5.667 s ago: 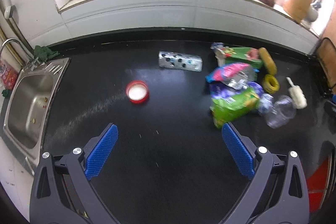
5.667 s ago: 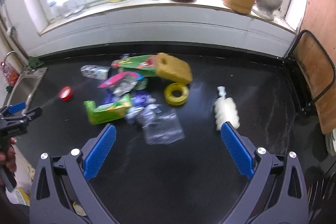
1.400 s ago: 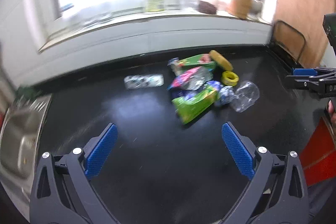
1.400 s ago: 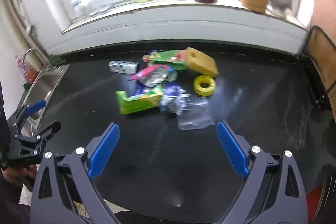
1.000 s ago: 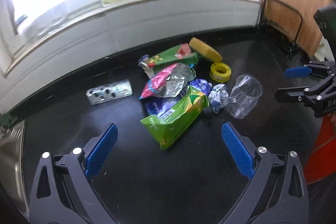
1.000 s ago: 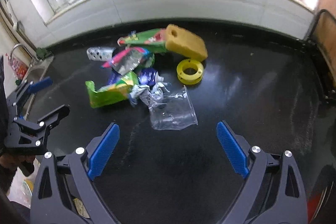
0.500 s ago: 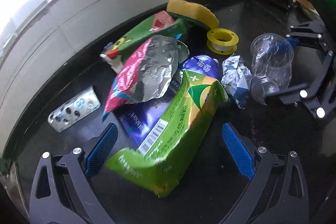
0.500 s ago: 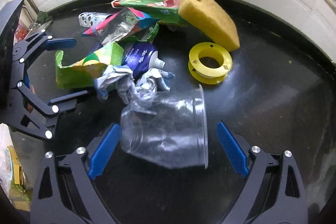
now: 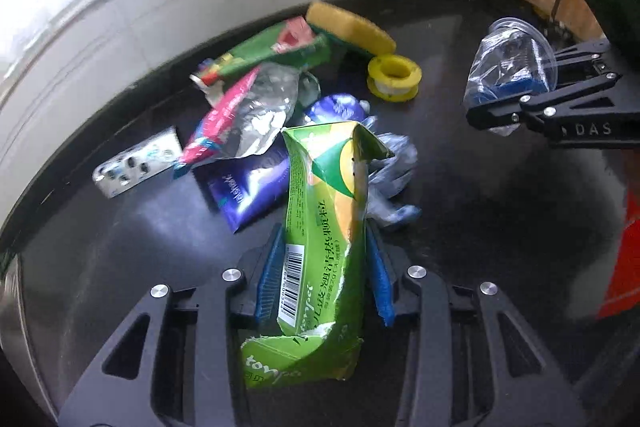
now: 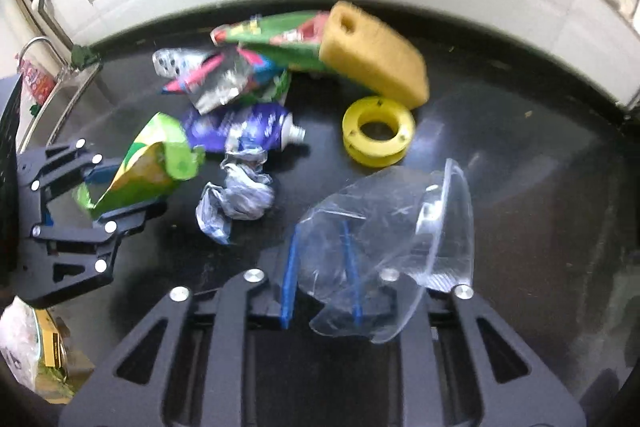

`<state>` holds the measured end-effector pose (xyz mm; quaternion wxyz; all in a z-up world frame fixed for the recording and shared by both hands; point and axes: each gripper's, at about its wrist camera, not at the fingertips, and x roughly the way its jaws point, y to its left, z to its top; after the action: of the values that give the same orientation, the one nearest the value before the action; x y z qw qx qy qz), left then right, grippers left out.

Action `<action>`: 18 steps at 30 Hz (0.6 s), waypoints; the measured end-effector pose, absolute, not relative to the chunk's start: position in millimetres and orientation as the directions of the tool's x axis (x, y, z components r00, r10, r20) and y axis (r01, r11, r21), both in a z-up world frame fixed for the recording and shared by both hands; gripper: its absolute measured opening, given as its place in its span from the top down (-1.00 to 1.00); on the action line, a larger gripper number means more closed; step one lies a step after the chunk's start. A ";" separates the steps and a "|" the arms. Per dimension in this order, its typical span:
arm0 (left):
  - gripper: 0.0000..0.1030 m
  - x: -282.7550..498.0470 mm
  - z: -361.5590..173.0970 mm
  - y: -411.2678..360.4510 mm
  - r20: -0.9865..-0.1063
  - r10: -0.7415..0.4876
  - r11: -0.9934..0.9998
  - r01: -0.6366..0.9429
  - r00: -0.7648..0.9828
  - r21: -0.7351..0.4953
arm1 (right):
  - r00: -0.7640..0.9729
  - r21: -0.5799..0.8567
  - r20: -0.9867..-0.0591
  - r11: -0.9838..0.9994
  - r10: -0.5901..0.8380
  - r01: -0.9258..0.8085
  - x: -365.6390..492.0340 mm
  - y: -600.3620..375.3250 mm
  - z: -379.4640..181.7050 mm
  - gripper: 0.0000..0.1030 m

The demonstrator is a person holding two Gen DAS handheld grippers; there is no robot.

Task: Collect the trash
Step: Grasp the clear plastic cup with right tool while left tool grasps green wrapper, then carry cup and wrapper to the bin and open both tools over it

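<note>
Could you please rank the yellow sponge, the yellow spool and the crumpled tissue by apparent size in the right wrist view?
1. yellow sponge, clearly largest.
2. and 3. yellow spool and crumpled tissue look alike; the tissue lies nearer the camera, so I won't rank them.

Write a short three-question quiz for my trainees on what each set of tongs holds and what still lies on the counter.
1. True or false: the left tongs are shut on the green carton.
2. What do the right tongs hold? A) the yellow sponge B) the clear plastic cup C) the yellow spool
3. Fill in: the crumpled wrapper lies on the black ____.

Key: 1 true; 2 B; 3 counter.
</note>
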<state>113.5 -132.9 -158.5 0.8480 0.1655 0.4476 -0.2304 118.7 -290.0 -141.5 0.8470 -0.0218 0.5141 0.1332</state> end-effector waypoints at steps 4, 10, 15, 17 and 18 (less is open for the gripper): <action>0.24 91.6 -136.1 -122.4 -0.824 -0.245 0.881 0.472 0.511 0.031 | 0.469 0.074 -0.866 0.972 0.173 -0.223 106.2 -291.9 -121.0 0.62; 0.24 65.0 -114.9 -92.0 -0.822 -0.228 0.932 0.362 0.522 -0.028 | 0.511 0.067 -0.846 0.981 0.153 -0.182 79.9 -291.9 -89.5 0.62; 0.24 41.4 -102.9 -69.3 -0.814 -0.201 0.949 0.314 0.545 -0.023 | 0.522 0.065 -0.838 0.978 0.162 -0.199 61.3 -280.9 -80.3 0.62; 0.24 36.7 -101.2 -63.3 -0.811 -0.189 0.953 0.303 0.554 -0.015 | 0.525 0.060 -0.835 0.975 0.166 -0.214 54.7 -272.3 -77.5 0.62; 0.24 35.1 -100.2 -59.8 -0.810 -0.183 0.955 0.296 0.557 -0.012 | 0.525 0.060 -0.834 0.974 0.170 -0.220 52.2 -268.8 -76.3 0.62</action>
<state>35.1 -59.8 -100.2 0.8802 0.0627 0.4504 -0.1358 52.2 -268.8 -76.3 0.8729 -0.0264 0.4742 0.1114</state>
